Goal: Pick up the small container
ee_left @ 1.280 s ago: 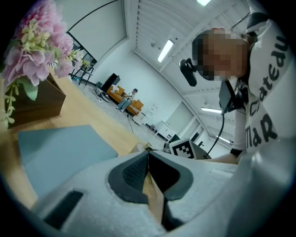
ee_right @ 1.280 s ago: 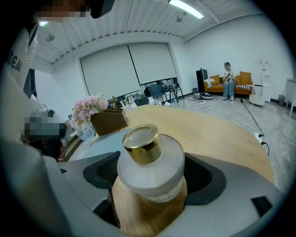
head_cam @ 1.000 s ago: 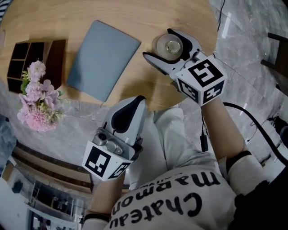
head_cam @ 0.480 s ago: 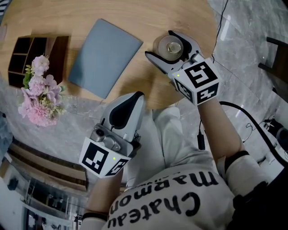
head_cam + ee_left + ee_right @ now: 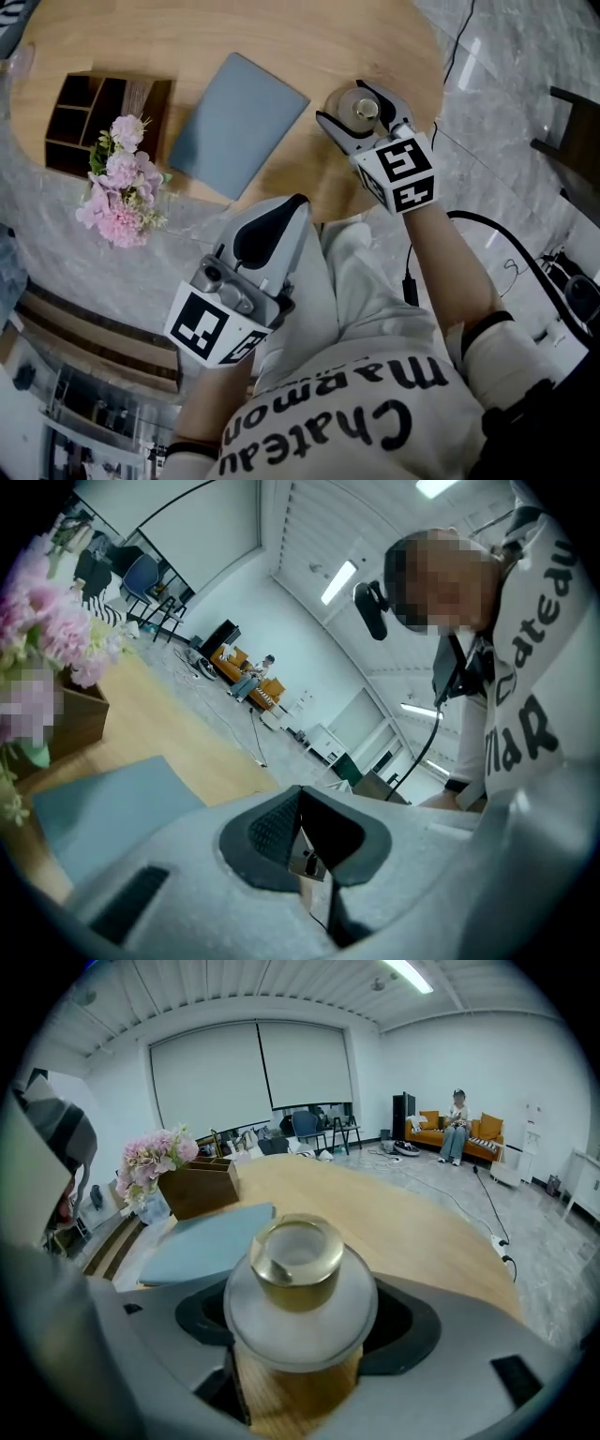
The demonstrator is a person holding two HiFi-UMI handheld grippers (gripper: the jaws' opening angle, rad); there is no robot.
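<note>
The right gripper (image 5: 355,113) reaches in over the near edge of the round light-wood table (image 5: 281,37). Its white fingers sit on either side of the small frosted-glass container (image 5: 362,106) with a brass-coloured neck, which stands close to the table's right rim. From overhead, that is all you can make out.

The right gripper view settles the grip. The dark pads (image 5: 201,1318) of the right gripper (image 5: 300,1335) are closed in against both flanks of the container (image 5: 300,1288), and bare wood shows beneath it.

The left gripper (image 5: 284,214) hangs off the table above the person's lap. Its own view shows the jaws of the left gripper (image 5: 300,822) pressed together with nothing between them.

To the container's left lie a flat blue-grey rectangular pad (image 5: 239,127), then a dark wooden compartment box (image 5: 94,117) with a bunch of pink flowers (image 5: 120,183) beside it.

Only the right gripper view takes in the room beyond, with window blinds and a seated person on an orange sofa (image 5: 457,1127). Only the left gripper view looks back up at the wearer's white lettered shirt (image 5: 534,714).
</note>
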